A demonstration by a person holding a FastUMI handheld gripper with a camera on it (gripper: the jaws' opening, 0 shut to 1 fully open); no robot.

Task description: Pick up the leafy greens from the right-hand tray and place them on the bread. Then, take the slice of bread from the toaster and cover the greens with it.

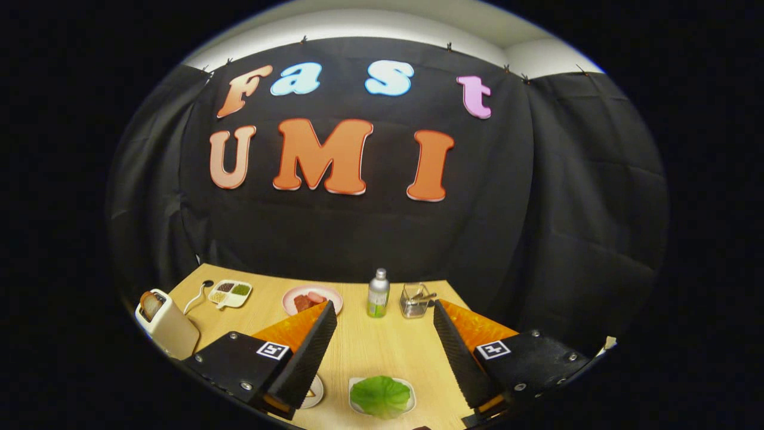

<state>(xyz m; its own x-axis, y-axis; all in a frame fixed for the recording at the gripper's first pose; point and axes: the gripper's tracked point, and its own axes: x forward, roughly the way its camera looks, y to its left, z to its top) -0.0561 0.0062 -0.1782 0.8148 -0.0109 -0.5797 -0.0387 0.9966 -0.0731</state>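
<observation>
A green leafy piece (pixel 381 395) lies on a small white tray (pixel 410 404) on the wooden table, low between my two fingers. My gripper (pixel 385 325) hangs above the table, open wide, with nothing between its fingers. A white toaster (pixel 168 325) stands at the table's left edge with a slice of bread (pixel 151 304) sticking up from its slot. Beside the left finger (pixel 307 352), a small white plate (pixel 314 391) peeks out with a bit of bread on it, mostly hidden by that finger.
Beyond the fingers stand a pink plate (pixel 325 294) with red pieces of food, a small bottle (pixel 378 292) and a clear holder (pixel 416 300). A divided white dish (pixel 230 292) with a spoon lies at the back left. The black cloth wall closes the back.
</observation>
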